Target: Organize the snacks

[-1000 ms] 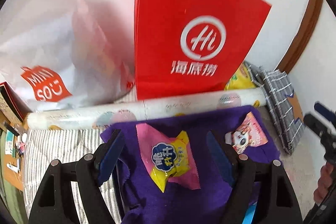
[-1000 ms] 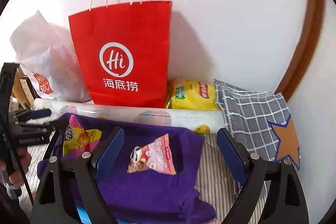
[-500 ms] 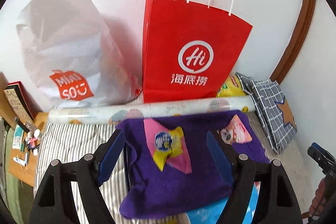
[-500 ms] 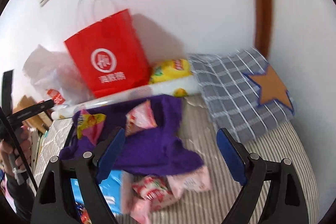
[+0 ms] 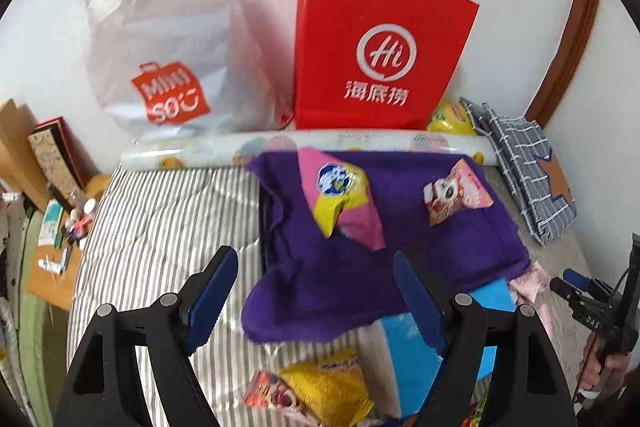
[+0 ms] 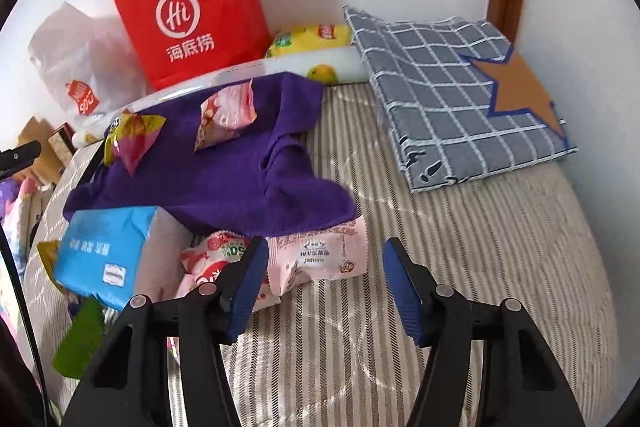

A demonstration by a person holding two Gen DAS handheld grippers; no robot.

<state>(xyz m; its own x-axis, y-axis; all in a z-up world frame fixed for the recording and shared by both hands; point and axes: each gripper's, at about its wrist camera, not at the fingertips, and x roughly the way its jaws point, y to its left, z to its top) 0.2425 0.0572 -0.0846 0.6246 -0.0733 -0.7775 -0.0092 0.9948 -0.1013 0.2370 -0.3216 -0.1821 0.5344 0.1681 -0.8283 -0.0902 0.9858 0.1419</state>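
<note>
the right gripper point(image 6: 324, 279) hovered over the striped bed point(image 6: 460, 267), its jaws closing with nothing yet pressed between them. the pale pink packet point(image 6: 320, 255) lay just ahead at about eleven o'clock, touching the left pad's side, its long axis running nine to three, one end tucked under the purple cloth point(image 6: 240, 179). the left gripper point(image 5: 316, 299) stood open and empty above the cloth's near edge. judged by this, the right hand was nearer the packet.
</note>
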